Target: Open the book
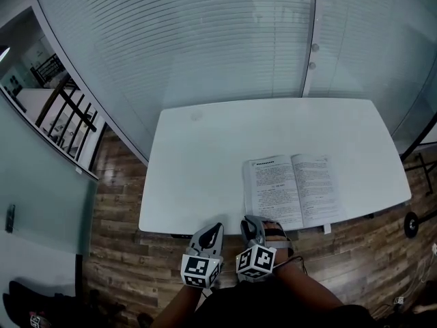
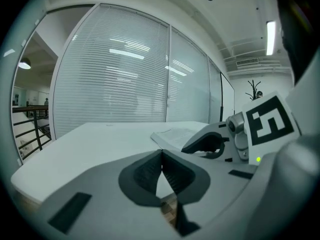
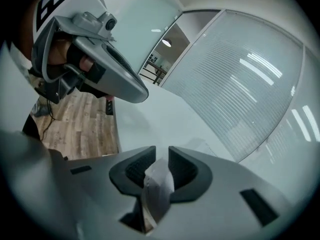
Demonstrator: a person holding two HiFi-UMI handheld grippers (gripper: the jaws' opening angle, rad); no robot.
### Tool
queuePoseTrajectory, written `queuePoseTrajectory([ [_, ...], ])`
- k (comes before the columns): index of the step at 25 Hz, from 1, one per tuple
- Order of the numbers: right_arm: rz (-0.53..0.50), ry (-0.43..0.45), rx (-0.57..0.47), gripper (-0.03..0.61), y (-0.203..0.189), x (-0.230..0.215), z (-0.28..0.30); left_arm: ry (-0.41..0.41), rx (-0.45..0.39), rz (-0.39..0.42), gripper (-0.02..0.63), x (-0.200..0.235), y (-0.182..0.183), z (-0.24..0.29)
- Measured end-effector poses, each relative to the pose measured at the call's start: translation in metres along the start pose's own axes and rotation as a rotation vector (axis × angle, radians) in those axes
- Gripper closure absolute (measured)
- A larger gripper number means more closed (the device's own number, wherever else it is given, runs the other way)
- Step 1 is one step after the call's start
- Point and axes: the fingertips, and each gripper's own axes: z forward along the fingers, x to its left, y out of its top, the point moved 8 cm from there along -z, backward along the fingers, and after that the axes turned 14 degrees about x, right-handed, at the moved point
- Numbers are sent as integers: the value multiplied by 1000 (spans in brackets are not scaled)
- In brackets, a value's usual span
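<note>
A book [image 1: 293, 190] lies open, pages up, on the white table [image 1: 198, 149] near its front right edge. My right gripper [image 1: 251, 223] is at the book's near left corner. In the right gripper view its jaws [image 3: 161, 154] stand a little apart, and a white corner of pages [image 3: 159, 184] lies between them without being clearly pinched. My left gripper [image 1: 213, 231] hovers beside it at the table's front edge, to the left of the book. Its jaws [image 2: 161, 155] are shut, tips touching, with nothing held. In the left gripper view the book [image 2: 175, 134] shows beyond the right gripper [image 2: 210, 141].
A glass wall with blinds [image 1: 225, 39] stands behind the table. Wooden floor [image 1: 116, 203] runs along the left and front edges. A black railing [image 1: 68, 115] is at far left and a dark wheel-like object [image 1: 411, 224] on the floor at right.
</note>
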Motion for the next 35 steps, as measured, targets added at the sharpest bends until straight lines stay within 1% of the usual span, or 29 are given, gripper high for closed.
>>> queuePoseTrajectory([
  [2, 45, 77, -29, 434, -1, 2, -1, 6, -12, 5, 603, -1, 3, -2],
  [3, 75, 101, -54, 404, 0, 0, -4, 8, -23, 11, 603, -1, 6, -4],
  [4, 109, 114, -84, 391, 0, -4, -8, 10, -32, 16, 603, -2, 9, -4],
  [7, 224, 141, -158, 388, -4, -21, -23, 14, -40, 19, 603, -5, 13, -3],
  [9, 291, 160, -183, 389, -10, -34, -32, 15, -43, 10, 603, -6, 16, -2],
  [11, 362, 162, -209, 390, -17, -48, -42, 11, -48, -1, 603, -9, 20, 0],
  [15, 519, 127, -272, 414, -36, -83, -66, -12, -55, 5, 603, -20, 26, 7],
  [18, 592, 68, -317, 453, -47, -106, -82, -36, -79, 19, 603, -31, 36, 10],
  [20, 630, 25, -346, 492, -54, -118, -92, -55, -107, 33, 603, -39, 48, 10],
  [23, 675, -35, -404, 572, -61, -134, -112, -82, -155, 55, 603, -51, 66, 9],
  [26, 725, -72, -442, 574, -71, -146, -125, -103, -193, 71, 603, -63, 81, 9],
  [28, 744, -91, -448, 574, -78, -150, -129, -114, -210, 81, 603, -69, 88, 9],
  [32, 764, -125, -428, 575, -93, -156, -132, -133, -224, 95, 603, -79, 96, 16],
  [35, 758, -140, -398, 577, -103, -157, -132, -147, -222, 101, 603, -85, 98, 21],
])
